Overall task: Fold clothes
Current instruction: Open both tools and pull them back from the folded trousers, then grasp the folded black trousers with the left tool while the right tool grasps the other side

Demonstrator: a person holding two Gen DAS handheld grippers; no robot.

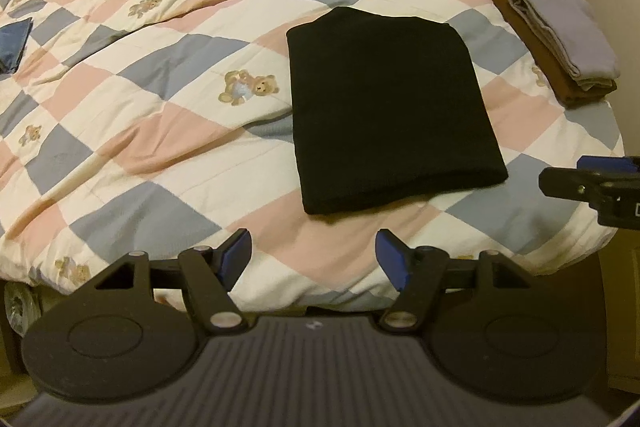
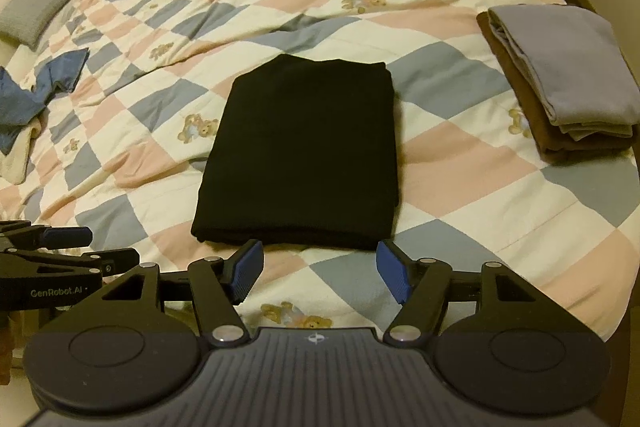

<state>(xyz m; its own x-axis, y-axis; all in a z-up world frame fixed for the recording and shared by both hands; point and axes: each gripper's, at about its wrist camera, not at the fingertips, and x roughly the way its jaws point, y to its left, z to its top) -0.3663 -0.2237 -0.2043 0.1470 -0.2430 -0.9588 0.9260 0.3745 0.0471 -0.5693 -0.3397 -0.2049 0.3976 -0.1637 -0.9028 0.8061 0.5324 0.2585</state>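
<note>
A black garment (image 2: 298, 155) lies folded into a flat rectangle on the bed (image 2: 500, 211), just ahead of my right claw (image 2: 318, 273), whose fingers stand apart and hold nothing. My left claw (image 1: 314, 259), also spread and empty, has the same garment ahead and a little to its right. Farther right, near the bed's side edge, a grey garment (image 2: 560, 67) sits folded on a brown one (image 2: 532, 115). Well off to my left, a blue garment (image 2: 36, 91) lies crumpled. I judge the black piece folded as far as it shows; whether it goes to the stack or the blue piece comes next, I cannot tell. Open quilt lies on both sides of the black piece, and the bed's near edge runs just under both claws.
</note>
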